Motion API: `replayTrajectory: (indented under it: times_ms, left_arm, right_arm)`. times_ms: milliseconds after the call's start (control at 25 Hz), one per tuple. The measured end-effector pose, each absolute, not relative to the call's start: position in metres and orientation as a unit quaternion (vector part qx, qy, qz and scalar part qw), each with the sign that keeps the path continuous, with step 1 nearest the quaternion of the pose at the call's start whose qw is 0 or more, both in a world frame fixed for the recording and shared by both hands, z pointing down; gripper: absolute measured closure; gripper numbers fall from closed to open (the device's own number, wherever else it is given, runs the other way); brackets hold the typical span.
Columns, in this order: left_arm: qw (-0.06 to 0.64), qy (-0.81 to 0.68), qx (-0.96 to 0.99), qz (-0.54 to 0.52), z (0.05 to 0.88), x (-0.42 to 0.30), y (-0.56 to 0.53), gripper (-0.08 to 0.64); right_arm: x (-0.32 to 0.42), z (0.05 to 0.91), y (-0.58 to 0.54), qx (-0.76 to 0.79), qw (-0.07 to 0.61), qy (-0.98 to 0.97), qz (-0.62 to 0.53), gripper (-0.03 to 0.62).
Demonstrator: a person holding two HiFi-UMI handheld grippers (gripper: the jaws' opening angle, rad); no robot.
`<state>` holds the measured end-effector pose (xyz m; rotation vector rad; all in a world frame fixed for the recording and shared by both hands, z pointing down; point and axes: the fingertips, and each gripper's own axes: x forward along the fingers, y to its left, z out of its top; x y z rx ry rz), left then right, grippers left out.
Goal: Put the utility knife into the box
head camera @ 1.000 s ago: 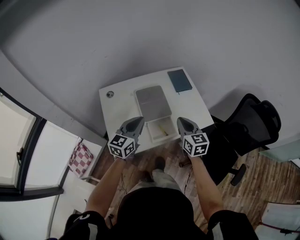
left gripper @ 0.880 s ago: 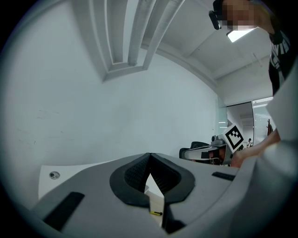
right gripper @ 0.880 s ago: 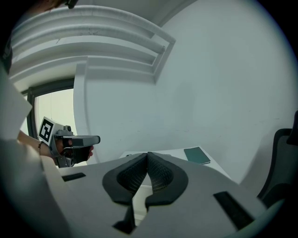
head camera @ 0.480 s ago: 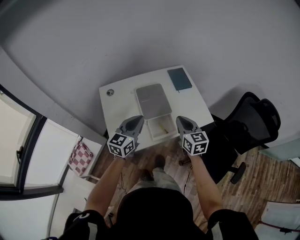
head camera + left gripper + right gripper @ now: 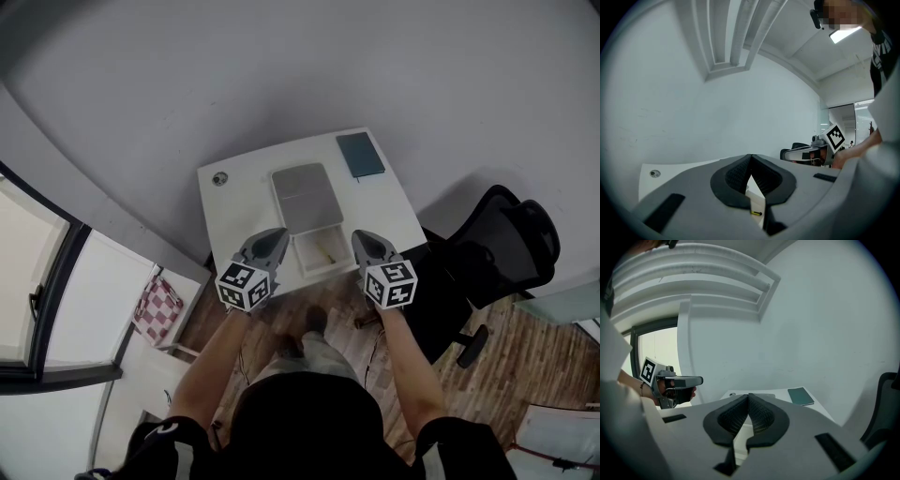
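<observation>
A white open box point(image 5: 319, 251) sits at the near edge of the white table point(image 5: 244, 211). The yellow utility knife point(image 5: 756, 213) lies inside it, seen through the gap under the left jaws. A grey lid point(image 5: 303, 197) lies just behind the box. My left gripper point(image 5: 275, 236) hovers at the box's left side and my right gripper point(image 5: 361, 238) at its right side. Both are above the table's front edge. In the left gripper view the left gripper point(image 5: 750, 158) has its jaws pressed together with nothing between them. The right gripper point(image 5: 749, 396) is the same in its own view.
A dark teal notebook point(image 5: 360, 156) lies at the table's far right corner and a small round object point(image 5: 219, 178) at its far left. A black office chair point(image 5: 506, 244) stands right of the table. A checkered cloth point(image 5: 157, 309) lies on a white unit at the left.
Both grippers stay shut and keep flanking the box. The table and box have shifted slightly up in the head view.
</observation>
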<state>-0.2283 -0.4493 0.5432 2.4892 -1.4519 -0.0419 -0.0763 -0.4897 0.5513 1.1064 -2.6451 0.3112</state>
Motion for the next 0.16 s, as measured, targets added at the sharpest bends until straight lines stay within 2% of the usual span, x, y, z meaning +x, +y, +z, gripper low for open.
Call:
replayTrajectory:
  times_ms: [160]
  left_arm:
    - [0.129,-0.501,0.856,-0.014,0.5416,-0.2297,-0.4493,0.534]
  right_arm:
    - [-0.076,0.5519,-0.4891,0.378,0.132,-0.91,0.106,0.58]
